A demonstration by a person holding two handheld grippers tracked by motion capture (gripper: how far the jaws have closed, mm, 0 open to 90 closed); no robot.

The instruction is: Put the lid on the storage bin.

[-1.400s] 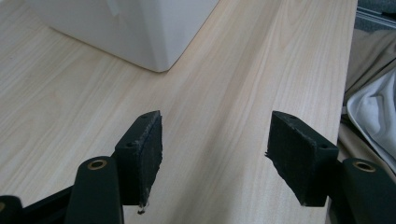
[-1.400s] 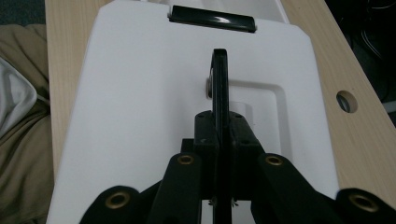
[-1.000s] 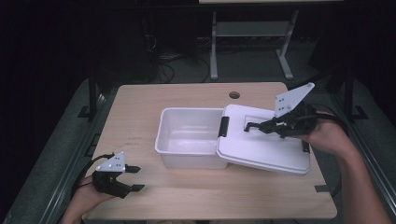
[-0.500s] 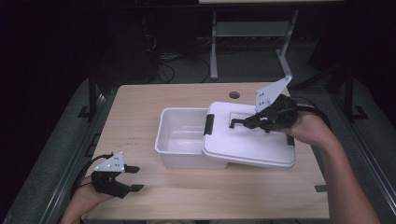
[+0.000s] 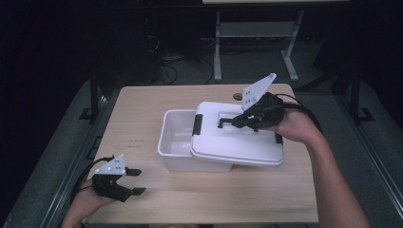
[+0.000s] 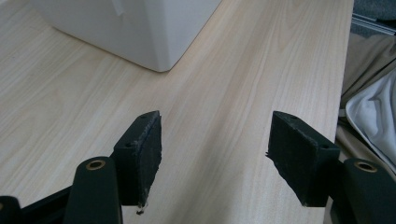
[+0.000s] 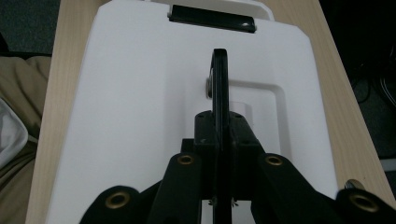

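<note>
A white plastic box (image 5: 177, 135) stands open-topped in the middle of the wooden table (image 5: 142, 104). Its white lid (image 5: 237, 142) lies tilted over the box's right half, with a black latch (image 5: 197, 124) at its left end. My right gripper (image 5: 236, 121) is shut on the lid's upright black handle (image 5: 223, 121). In the right gripper view the handle (image 7: 219, 79) stands between the closed jaws of that gripper (image 7: 220, 126) above the lid (image 7: 140, 93). My left gripper (image 5: 135, 181) rests at the table's front left, open. Its pads (image 6: 144, 149) are empty, and the box's corner (image 6: 140, 28) lies ahead.
A round cable hole (image 5: 237, 96) sits in the table's far edge, just behind the lid. On the floor beyond stand a metal frame (image 5: 252, 33) and some loose cables (image 5: 166, 61). Cloth (image 6: 373, 107) lies off the table's near edge.
My right gripper has carried the lid leftward, so it now covers more of the box. The left gripper has not moved.
</note>
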